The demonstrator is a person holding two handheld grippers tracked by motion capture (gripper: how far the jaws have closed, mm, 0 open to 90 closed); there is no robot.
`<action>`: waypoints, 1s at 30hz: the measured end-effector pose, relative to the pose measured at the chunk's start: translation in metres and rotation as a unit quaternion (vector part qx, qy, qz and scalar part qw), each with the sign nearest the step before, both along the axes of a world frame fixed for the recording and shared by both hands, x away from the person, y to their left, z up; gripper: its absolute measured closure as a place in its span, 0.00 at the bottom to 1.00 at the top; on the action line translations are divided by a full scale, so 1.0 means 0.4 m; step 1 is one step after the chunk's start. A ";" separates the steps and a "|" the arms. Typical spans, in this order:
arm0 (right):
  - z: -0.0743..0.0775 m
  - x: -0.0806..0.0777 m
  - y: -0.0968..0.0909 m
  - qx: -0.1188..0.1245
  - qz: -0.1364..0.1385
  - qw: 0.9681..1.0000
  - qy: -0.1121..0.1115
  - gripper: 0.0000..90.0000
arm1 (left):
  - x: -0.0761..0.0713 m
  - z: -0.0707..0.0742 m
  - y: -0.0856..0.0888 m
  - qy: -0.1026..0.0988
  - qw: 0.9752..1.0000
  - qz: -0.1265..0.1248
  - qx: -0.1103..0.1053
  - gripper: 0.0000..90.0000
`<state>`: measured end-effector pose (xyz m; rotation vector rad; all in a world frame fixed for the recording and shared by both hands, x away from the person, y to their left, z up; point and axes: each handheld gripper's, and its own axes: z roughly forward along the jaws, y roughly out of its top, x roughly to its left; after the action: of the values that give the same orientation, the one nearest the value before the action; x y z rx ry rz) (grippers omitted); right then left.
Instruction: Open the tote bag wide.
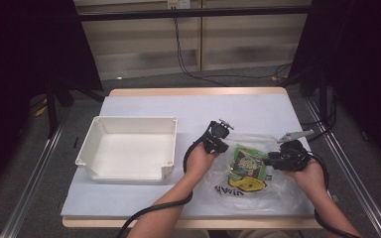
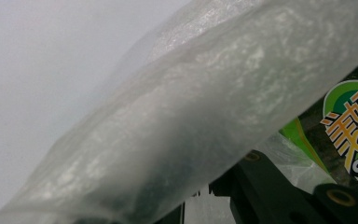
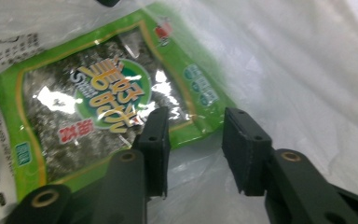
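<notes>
The seaweed packet [image 3: 98,112], green-bordered with a dark centre and a round printed label, lies inside a clear plastic bag [image 1: 273,191] on the counter [image 1: 144,198], right of the white bin [image 1: 129,148]. The left tongs [image 1: 217,140] are clamped on the bag's film. The right tongs [image 3: 196,149] stand parted with nothing pinched, just over the packet's corner.

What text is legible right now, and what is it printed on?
"Swee" over "Ho", with orange Chinese characters I cannot make out: logo on the green seaweed packet.
Large black letters on the clear plastic bag: upside down, unreadable.
Fine print on the bag's label: too blurred.
</notes>
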<state>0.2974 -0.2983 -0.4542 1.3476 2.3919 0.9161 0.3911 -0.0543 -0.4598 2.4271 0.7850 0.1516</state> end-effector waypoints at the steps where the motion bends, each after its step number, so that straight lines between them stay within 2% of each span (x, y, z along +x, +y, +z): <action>1: -0.001 0.005 -0.002 -0.001 -0.004 1.000 -0.002 0.61 | 0.000 -0.001 -0.001 0.000 1.000 -0.001 -0.003 0.95; 3: -0.004 0.017 -0.001 -0.006 -0.012 1.000 -0.003 0.48 | 0.001 -0.004 -0.005 -0.003 1.000 -0.005 -0.001 0.95; 4: -0.008 0.024 0.000 -0.004 -0.009 1.000 -0.001 0.48 | 0.001 -0.006 -0.006 0.001 1.000 -0.004 -0.005 0.94; 5: -0.012 0.029 0.004 -0.006 -0.006 1.000 0.013 0.48 | 0.002 -0.006 -0.007 0.002 1.000 -0.005 -0.001 0.94; 10: -0.022 0.047 0.022 0.000 0.011 1.000 0.012 0.51 | 0.007 -0.016 -0.013 0.007 1.000 -0.009 0.001 0.94; 11: -0.024 0.051 0.024 0.001 0.013 1.000 0.014 0.51 | 0.008 -0.018 -0.014 0.001 1.000 -0.009 0.003 0.94; 14: -0.032 0.062 0.021 0.017 0.014 0.999 0.025 0.53 | 0.005 -0.018 -0.018 0.004 1.000 -0.007 -0.003 0.93; 17: -0.039 0.069 0.024 0.032 0.025 0.999 0.027 0.60 | 0.006 -0.016 -0.020 0.003 1.000 -0.010 -0.001 0.93; 20: -0.038 0.070 0.026 0.032 0.037 0.999 0.022 0.80 | 0.005 -0.012 -0.020 0.001 1.000 -0.006 -0.002 0.93; 23: -0.033 0.067 0.021 0.033 0.047 0.998 0.023 0.92 | 0.005 -0.008 -0.017 -0.006 1.000 -0.003 -0.007 0.92; 24: -0.031 0.064 0.023 0.031 0.050 0.998 0.024 0.95 | 0.005 -0.005 -0.016 -0.005 1.000 -0.002 -0.010 0.92; 26: -0.027 0.058 0.029 0.018 0.069 0.997 0.010 0.98 | 0.005 -0.001 -0.011 -0.006 1.000 0.003 -0.017 0.92; 29: -0.023 0.050 0.031 0.015 0.075 0.997 0.004 0.99 | 0.006 0.007 -0.004 -0.006 1.000 0.006 -0.021 0.91; 30: -0.020 0.045 0.032 0.007 0.074 0.997 0.000 0.99 | 0.005 0.009 -0.003 -0.006 1.000 0.009 -0.022 0.91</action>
<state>0.3153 -0.2855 -0.4620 1.1881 2.5180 0.9730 0.3933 -0.0554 -0.4563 2.3759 0.7965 0.1528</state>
